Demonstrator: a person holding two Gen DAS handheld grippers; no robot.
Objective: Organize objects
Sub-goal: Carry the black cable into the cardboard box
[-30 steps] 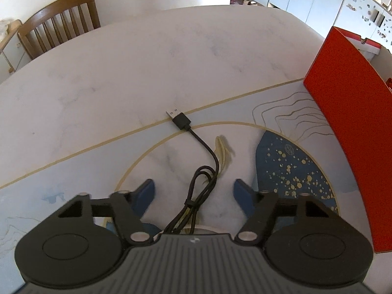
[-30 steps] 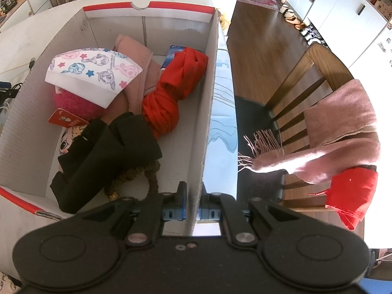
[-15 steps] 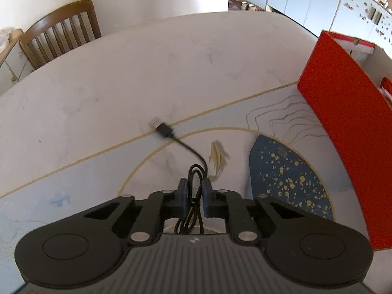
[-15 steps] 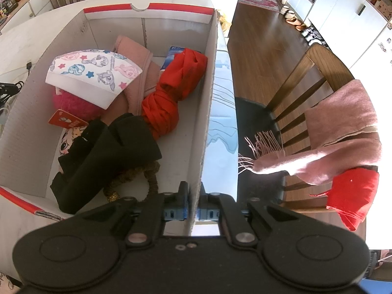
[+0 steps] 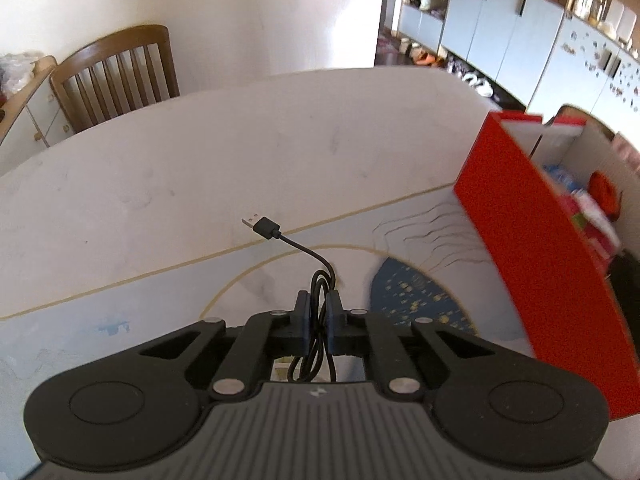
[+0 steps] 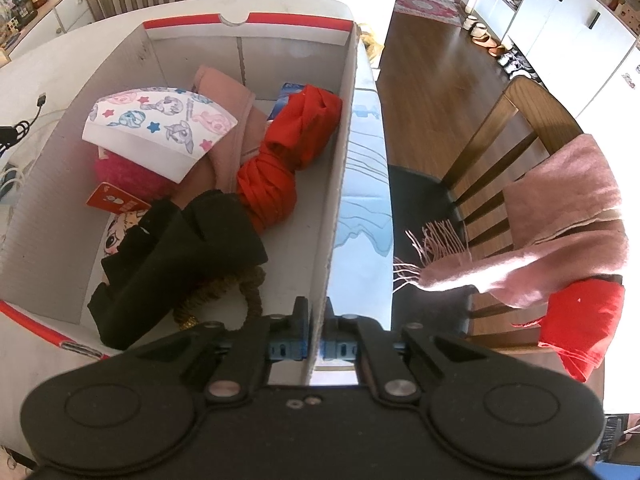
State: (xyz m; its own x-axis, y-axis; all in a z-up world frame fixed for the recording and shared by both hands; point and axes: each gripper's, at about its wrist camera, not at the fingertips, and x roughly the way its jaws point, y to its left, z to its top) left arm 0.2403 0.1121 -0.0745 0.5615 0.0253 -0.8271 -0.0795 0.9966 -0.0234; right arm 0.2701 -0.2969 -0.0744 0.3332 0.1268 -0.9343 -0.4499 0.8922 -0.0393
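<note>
A pale, marble-look table (image 5: 168, 184) fills most of the left wrist view, printed with thin gold arcs, a dark blue patch flecked with gold, and soft blue washes. Behind it stand a wooden slat-back chair (image 5: 116, 76) against a white wall and, to the right, a run of grey-white cabinets (image 5: 504, 20). The left gripper (image 5: 319, 310) is pinched narrow around a bundled black USB cable (image 5: 320, 284), holding it above the table; the cable's free end curls up and left to a plug (image 5: 260, 225) hanging in the air. To the right sits an open cardboard box (image 5: 536, 248) with a red outer wall; its contents blur at the picture's edge. In the right wrist view the right gripper (image 6: 318, 316) is clamped narrow on the box's near right wall (image 6: 340, 184). Inside lie a white paper piece printed with cartoon ponies and stars (image 6: 160, 124), pink cloth (image 6: 228, 96), a knotted red cloth (image 6: 284, 156), black fabric (image 6: 180, 260), a braided brown cord (image 6: 224, 288) and a small red card (image 6: 116, 202) whose print is too small to read. A blue packet behind the red cloth is mostly hidden. Beyond the table edge, a second wooden chair (image 6: 504, 152) carries a fringed pink scarf (image 6: 556, 224) and red fabric (image 6: 580, 320) over a brown wood floor (image 6: 436, 52).
</note>
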